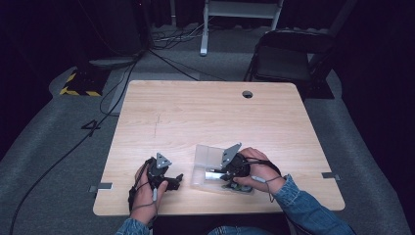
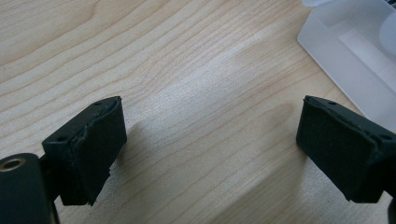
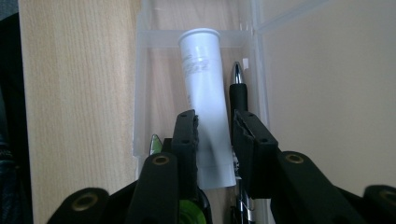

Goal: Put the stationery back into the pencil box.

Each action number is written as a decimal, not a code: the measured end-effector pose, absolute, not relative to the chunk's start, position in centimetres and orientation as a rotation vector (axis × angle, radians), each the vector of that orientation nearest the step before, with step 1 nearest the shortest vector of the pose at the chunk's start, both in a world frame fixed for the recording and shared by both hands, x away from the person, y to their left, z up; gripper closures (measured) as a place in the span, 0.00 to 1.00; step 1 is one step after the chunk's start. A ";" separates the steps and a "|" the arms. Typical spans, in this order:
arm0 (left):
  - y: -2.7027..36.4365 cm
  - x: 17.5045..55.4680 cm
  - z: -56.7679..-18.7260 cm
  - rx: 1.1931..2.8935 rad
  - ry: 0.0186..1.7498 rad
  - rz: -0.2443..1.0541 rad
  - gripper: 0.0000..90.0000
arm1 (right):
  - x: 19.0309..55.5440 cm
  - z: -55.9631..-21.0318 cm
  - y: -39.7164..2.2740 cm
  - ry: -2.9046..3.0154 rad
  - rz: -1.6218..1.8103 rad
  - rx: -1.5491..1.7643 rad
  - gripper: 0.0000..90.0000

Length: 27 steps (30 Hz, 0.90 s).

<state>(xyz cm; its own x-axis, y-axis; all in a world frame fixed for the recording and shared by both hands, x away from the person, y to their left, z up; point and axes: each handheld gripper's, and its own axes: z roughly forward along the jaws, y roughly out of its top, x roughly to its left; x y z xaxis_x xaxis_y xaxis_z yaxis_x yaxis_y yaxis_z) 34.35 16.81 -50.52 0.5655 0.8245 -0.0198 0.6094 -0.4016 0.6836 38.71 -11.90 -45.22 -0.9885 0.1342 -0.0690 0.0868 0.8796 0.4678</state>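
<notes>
Tube (image 3: 205, 93) of white plastic, its flared cap end pointing away from the right gripper's camera and faint printed text on its side, lies in a clear plastic box (image 3: 140, 93) on the wooden table (image 1: 205, 112). The right gripper (image 3: 215, 133) has its 2 black jaws pressed in on the tube's flat crimped end, pinching it; the tube is tilted slightly within the narrow compartment. Just beside the tube, on its right in that view, lies 1 black pen (image 3: 238, 93) with a silver tip, partly covered by the right-hand jaw. A second silvery-green tip (image 3: 155, 143) peeks out left of the jaws; what it belongs to cannot be told.

In the high view the box (image 1: 205, 159) sits near the table's front edge, its lid open, with the right gripper (image 1: 226, 175) reaching into it from the person's right hand (image 1: 262, 169). The box's contents are too small to make out there. The left gripper (image 1: 173, 180) rests well apart from the box, held by the left hand (image 1: 146, 188).

The left gripper's (image 2: 210, 144) own view shows its 2 jaws spread wide over bare wood, with nothing between them; 1 corner of the box (image 2: 355, 51) is cut off at the upper right.
</notes>
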 end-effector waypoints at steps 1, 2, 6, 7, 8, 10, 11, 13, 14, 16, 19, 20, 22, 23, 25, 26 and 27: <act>16.8 34.3 -50.5 2.145 1.144 0.424 0.09 | 38.7 -45.2 -11.9 2.949 0.729 0.176 0.77; 16.8 34.4 -50.5 2.148 1.142 0.426 0.09 | 38.7 -45.1 -11.9 2.952 0.736 0.184 0.76; 16.8 34.4 -50.5 2.151 1.144 0.427 0.09 | 38.6 -44.8 -12.1 2.941 0.760 0.196 0.74; 16.8 34.4 -50.5 2.153 1.142 0.428 0.08 | 38.5 -44.6 -12.2 2.941 0.769 0.201 0.73; 16.8 34.4 -50.5 2.156 1.137 0.428 0.08 | 38.6 -44.5 -12.3 2.936 0.772 0.200 0.73; 16.8 34.5 -50.5 2.161 1.132 0.428 0.08 | 38.6 -44.1 -12.6 2.922 0.791 0.212 0.71; 16.8 34.5 -50.5 2.161 1.133 0.426 0.08 | 38.6 -43.9 -12.7 2.917 0.804 0.225 0.70; 16.8 34.5 -50.5 2.163 1.131 0.429 0.07 | 38.6 -43.6 -12.9 2.899 0.822 0.238 0.69; 16.8 34.5 -50.5 2.162 1.133 0.426 0.07 | 38.6 -43.4 -13.1 2.887 0.836 0.246 0.68; 16.7 34.5 -50.5 2.161 1.135 0.424 0.07 | 38.7 -42.9 -13.6 2.864 0.864 0.264 0.66; 16.7 34.5 -50.5 2.162 1.135 0.424 0.07 | 38.8 -42.3 -14.1 2.829 0.907 0.293 0.62; 16.7 34.5 -50.5 2.161 1.136 0.424 0.07 | 38.8 -42.1 -14.3 2.814 0.923 0.308 0.60; 16.8 34.5 -50.5 2.162 1.134 0.424 0.07 | 39.0 -41.4 -15.0 2.774 0.967 0.334 0.56; 16.8 34.4 -50.5 2.162 1.136 0.425 0.07 | 39.0 -41.1 -15.4 2.757 0.988 0.356 0.55; 16.8 34.4 -50.5 2.158 1.140 0.422 0.07 | 39.1 -40.8 -15.7 2.740 1.006 0.368 0.54; 16.9 34.4 -50.5 2.157 1.138 0.422 0.07 | 39.2 -40.5 -16.1 2.721 1.024 0.379 0.52; 16.9 34.4 -50.5 2.157 1.138 0.422 0.07 | 39.2 -40.5 -16.1 2.721 1.024 0.379 0.52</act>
<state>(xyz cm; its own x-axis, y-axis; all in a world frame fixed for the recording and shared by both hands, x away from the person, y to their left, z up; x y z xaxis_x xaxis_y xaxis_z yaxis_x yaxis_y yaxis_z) 34.41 16.89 -50.51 0.5707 0.8210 -0.0187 0.6102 -0.4087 0.6786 39.18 -16.09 -40.47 -0.9450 0.3101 -0.1035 0.1650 0.7255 0.6681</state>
